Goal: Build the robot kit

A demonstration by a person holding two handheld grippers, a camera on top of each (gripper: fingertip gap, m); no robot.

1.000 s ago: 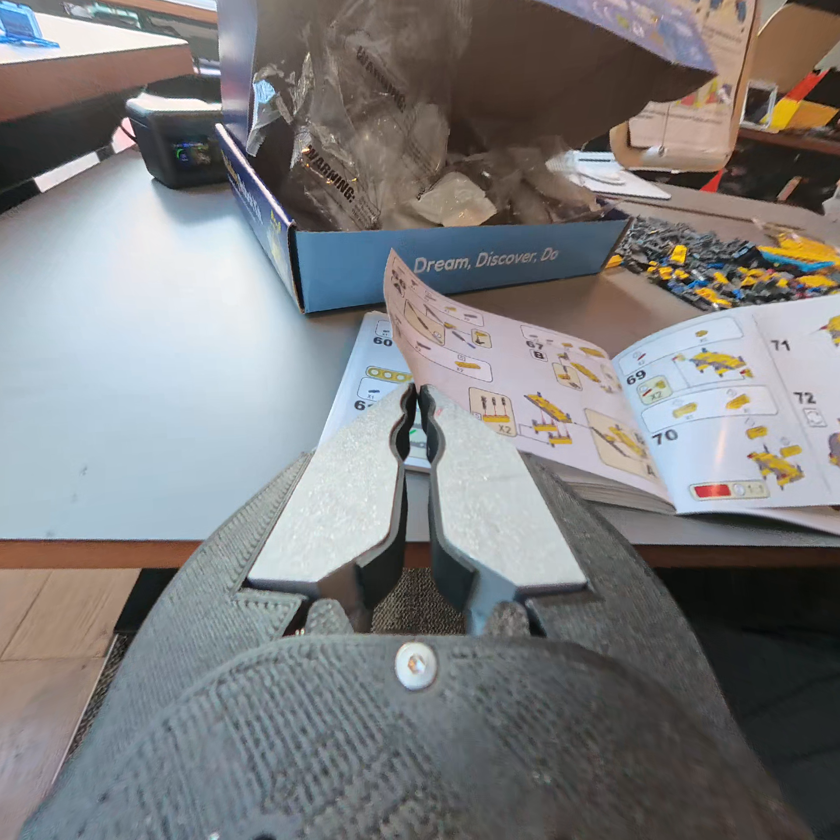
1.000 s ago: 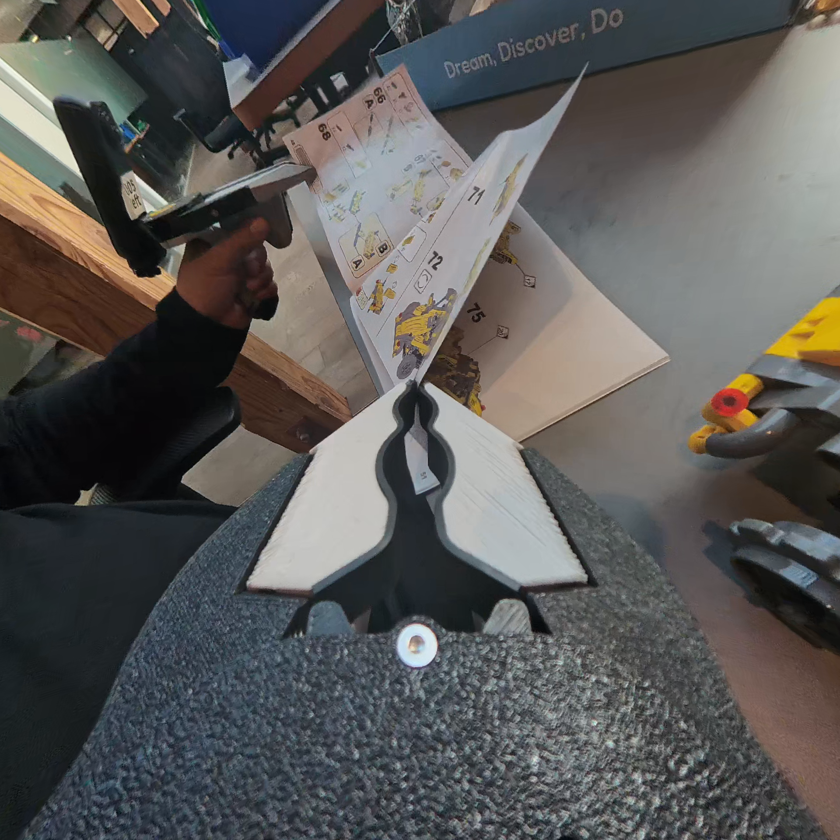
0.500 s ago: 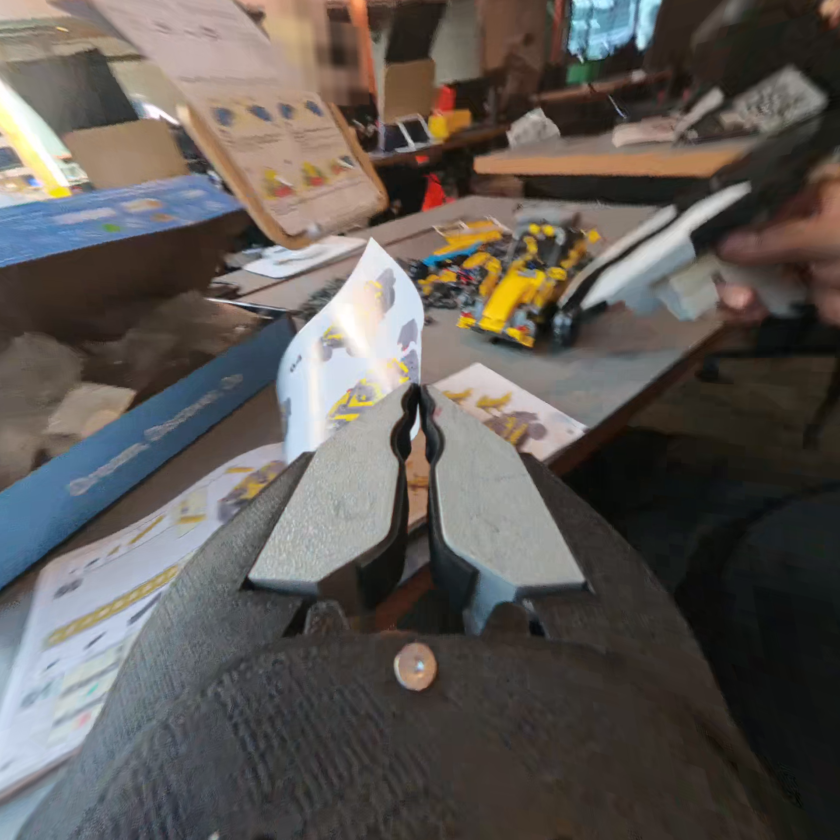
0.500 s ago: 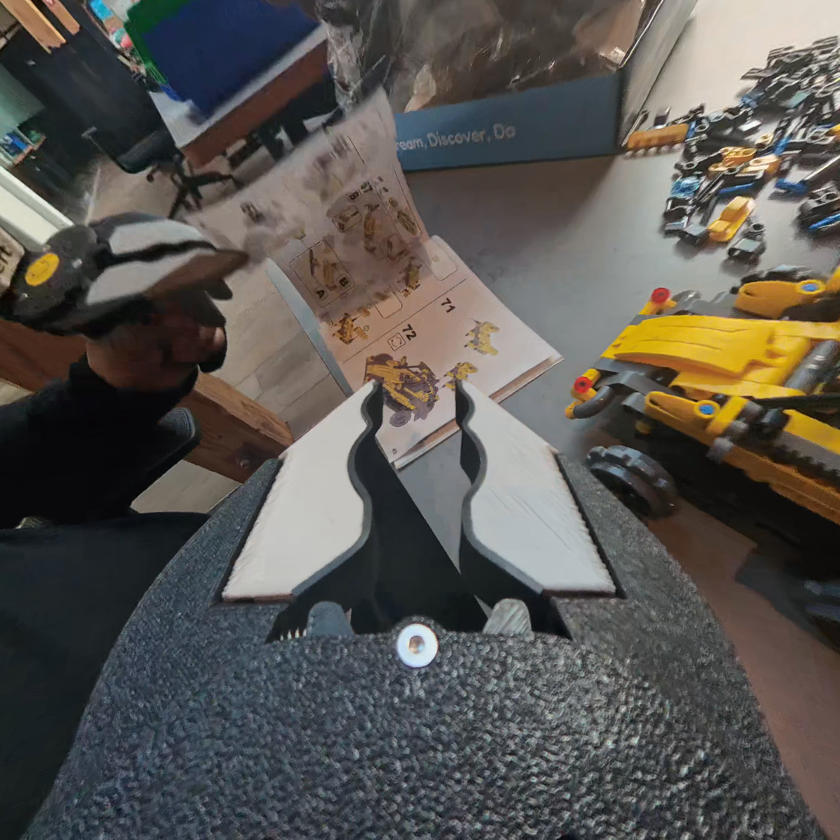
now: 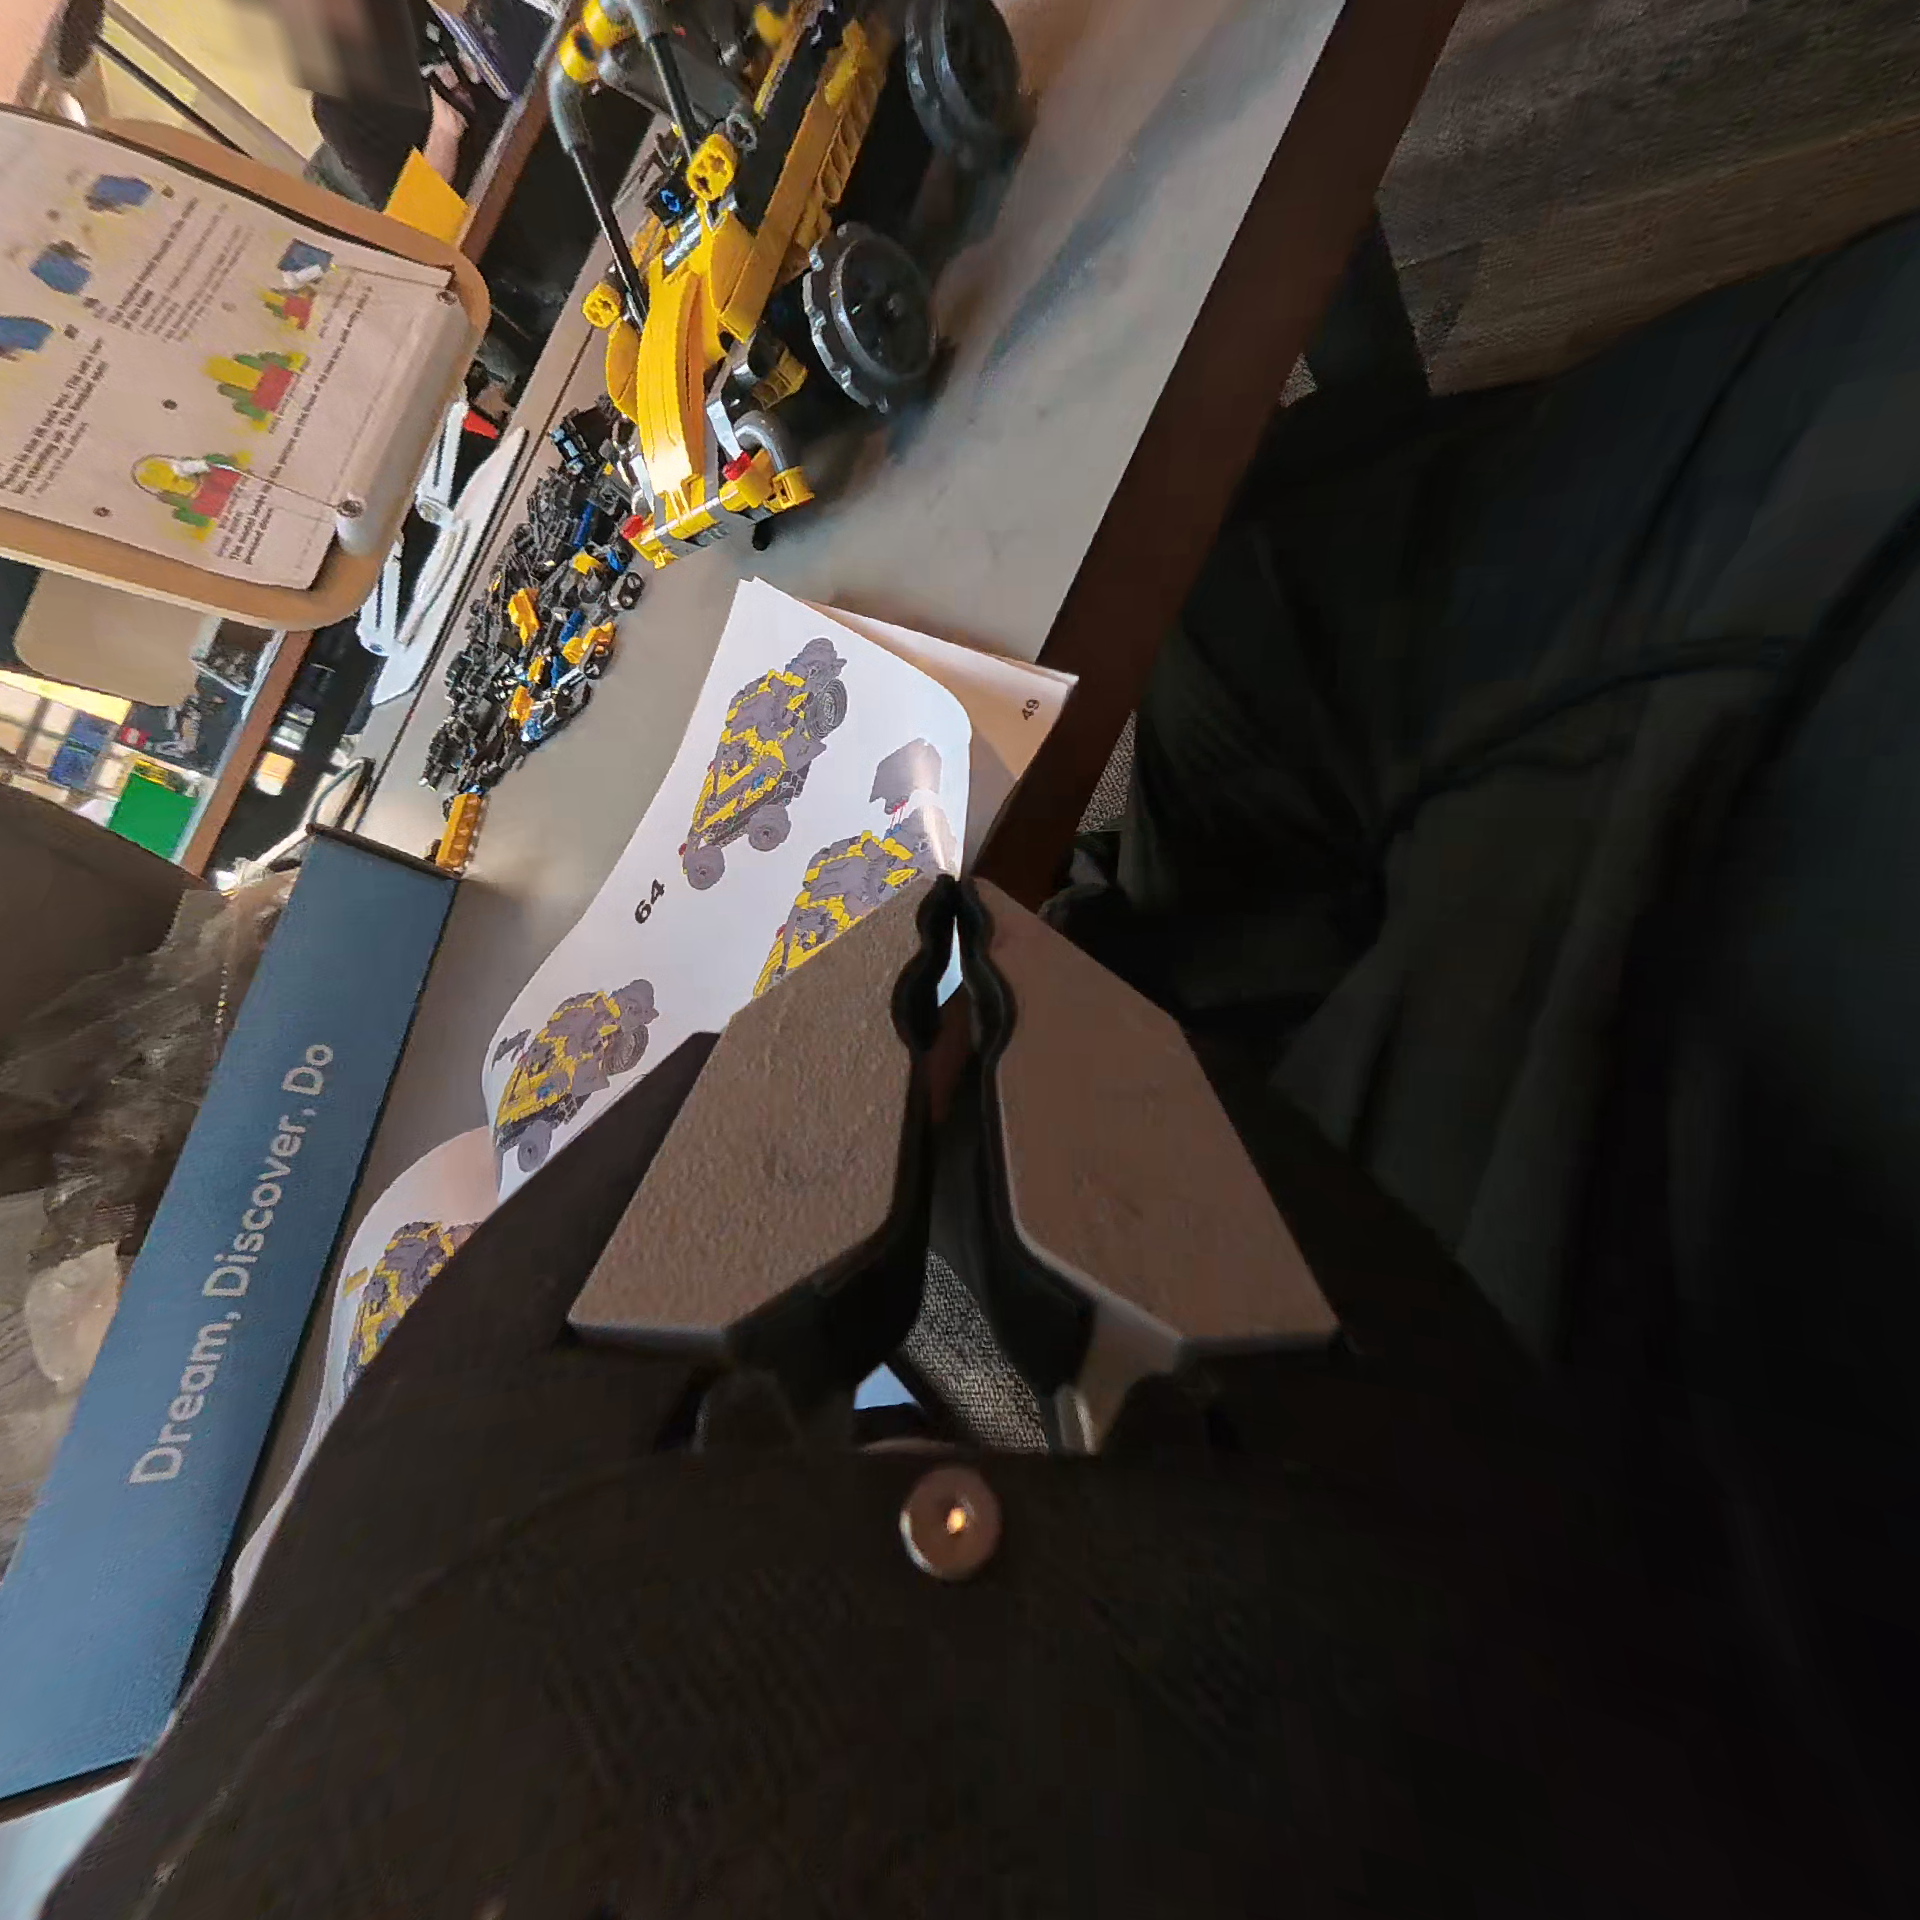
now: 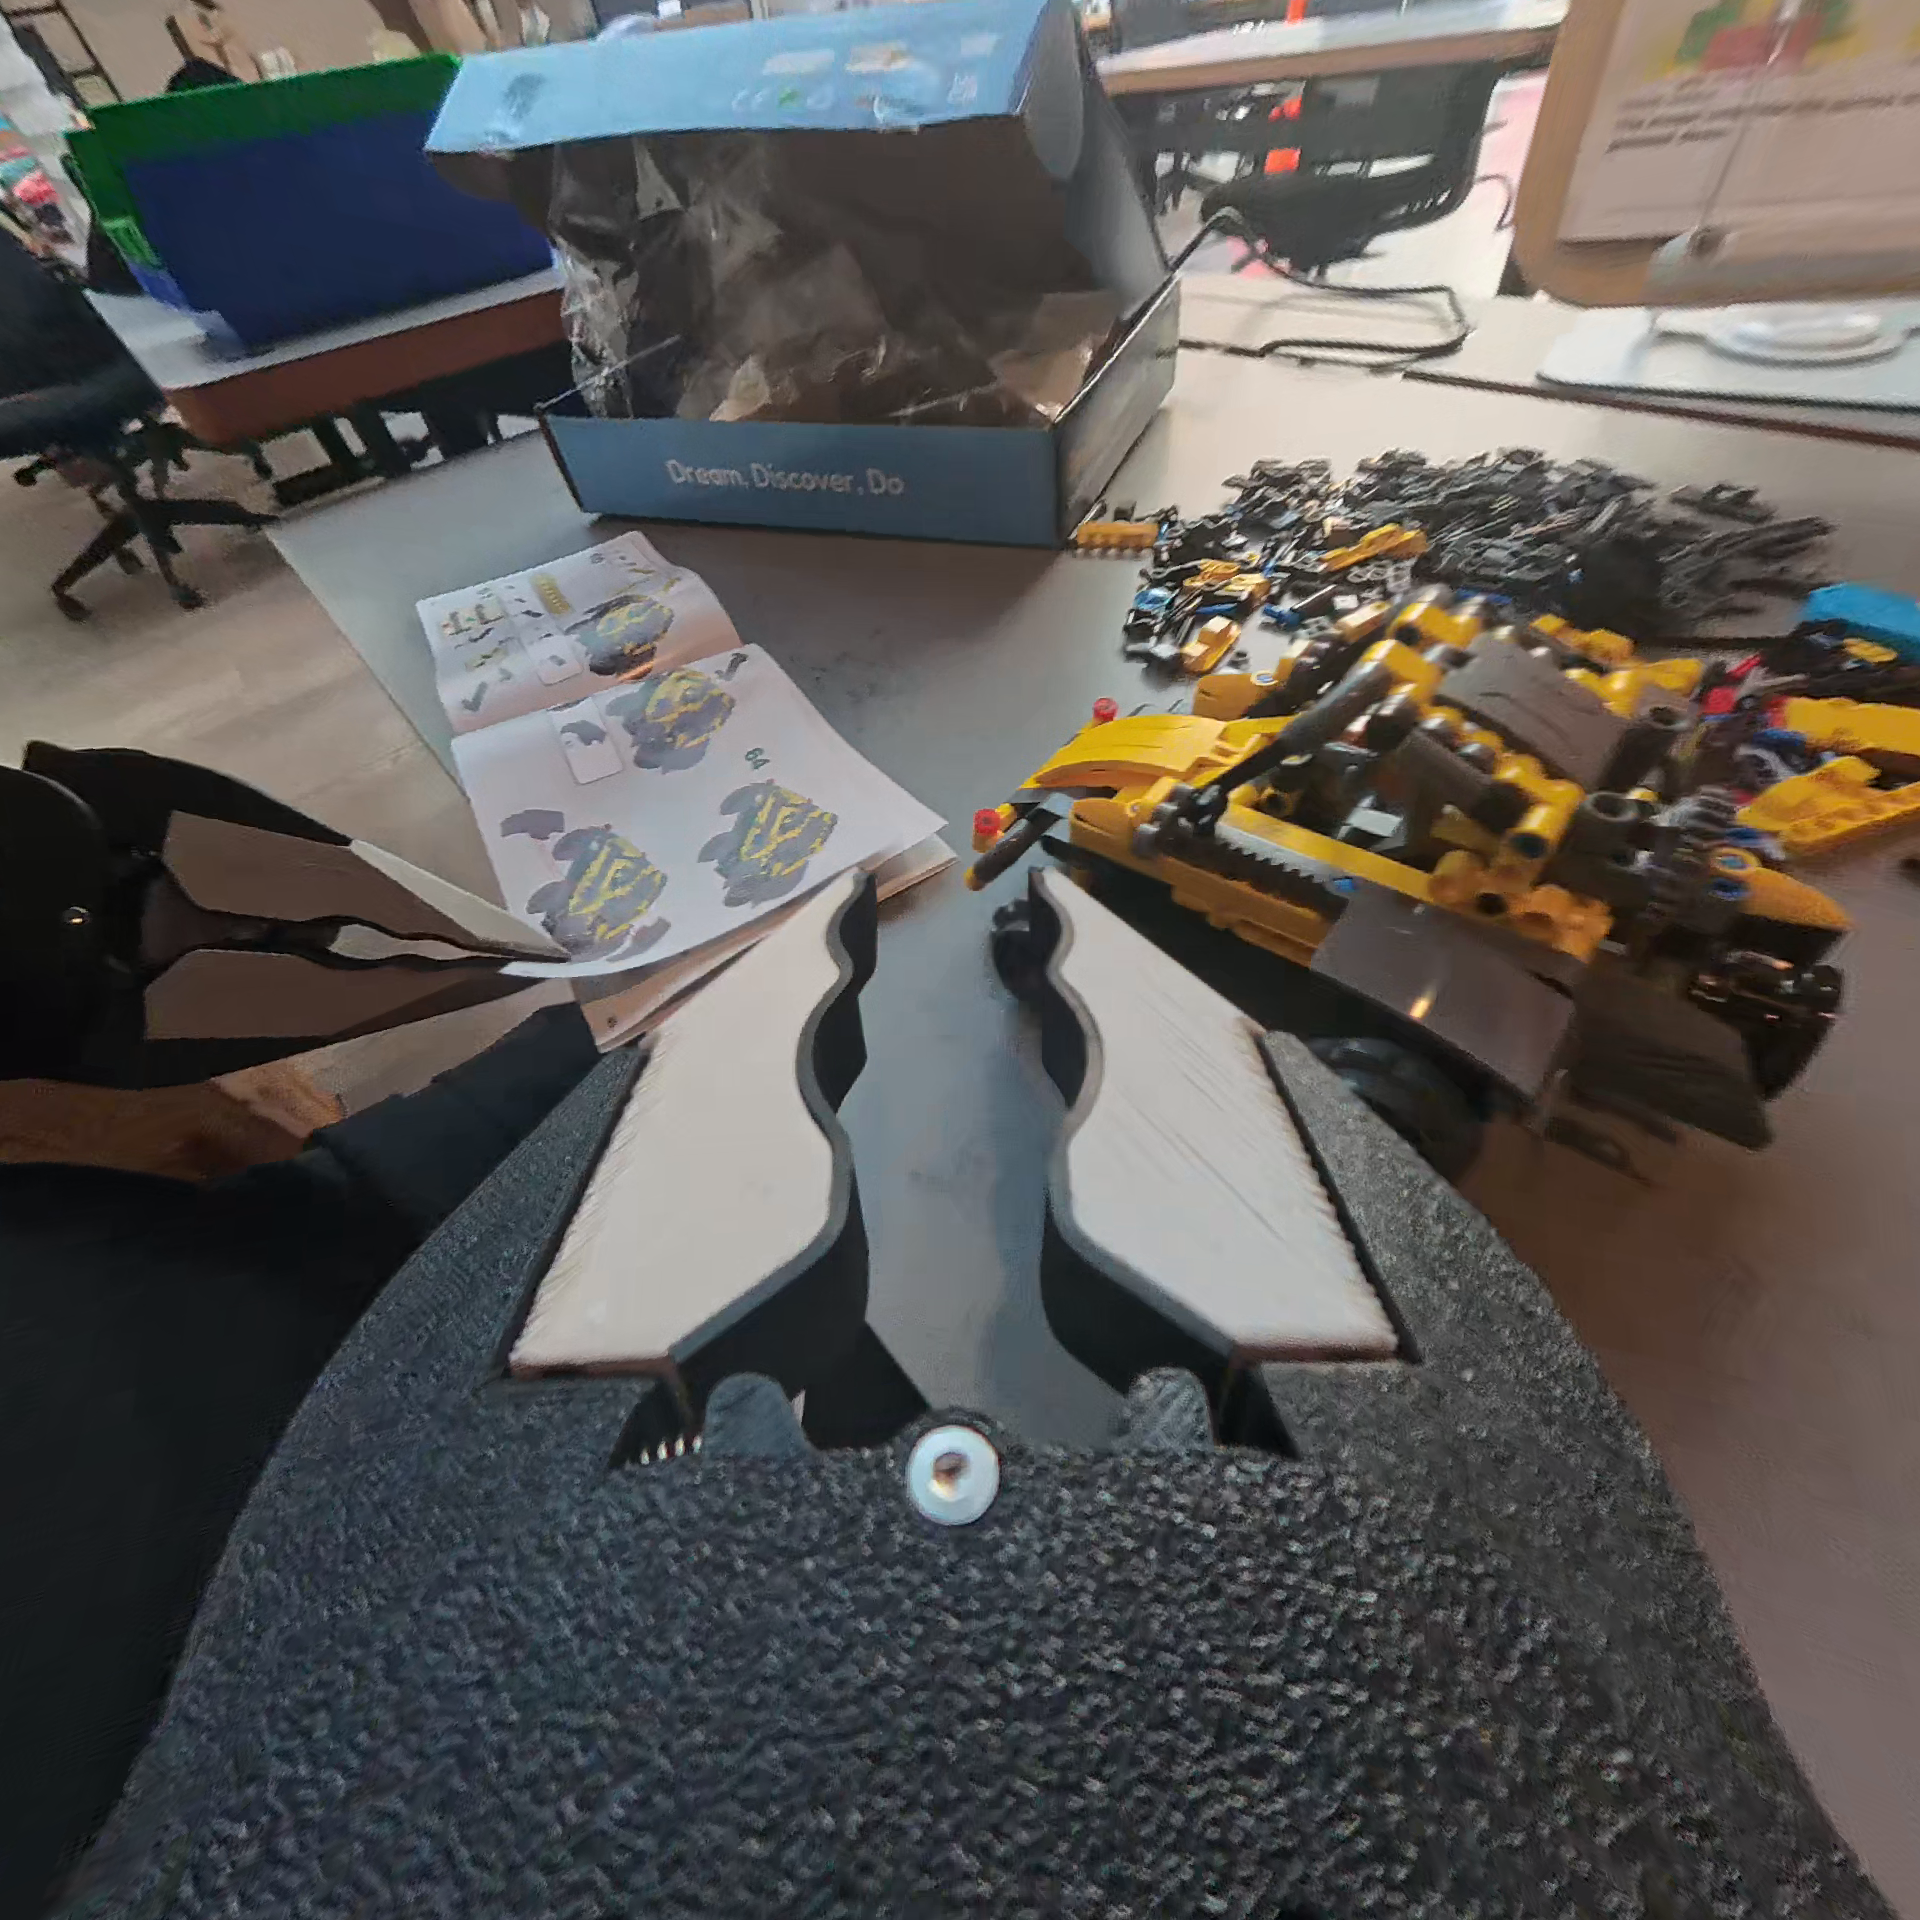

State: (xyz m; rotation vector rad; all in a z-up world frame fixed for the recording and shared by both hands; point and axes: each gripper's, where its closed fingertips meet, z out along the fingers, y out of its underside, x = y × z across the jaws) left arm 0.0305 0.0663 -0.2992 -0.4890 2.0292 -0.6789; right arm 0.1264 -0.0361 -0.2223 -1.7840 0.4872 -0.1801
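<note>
Instruction booklet [image 6: 665,790] open on the grey desk [image 6: 914,644], left claw [image 5: 948,896] pinching a lifted page corner, right claw [image 6: 945,904] gaping empty above the desk, yellow brick vehicle [image 6: 1403,831] just right, loose pieces [image 6: 1455,530] and blue box [image 6: 831,478] behind.

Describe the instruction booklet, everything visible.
The instruction booklet is thin, white printed paper, lying open near the front edge of the grey table, between the blue box and the yellow brick vehicle. Its pages show yellow-and-grey build diagrams. One page is lifted and curled, its near corner pinched in the shut left gripper. The open right gripper is close, not touching.
</note>
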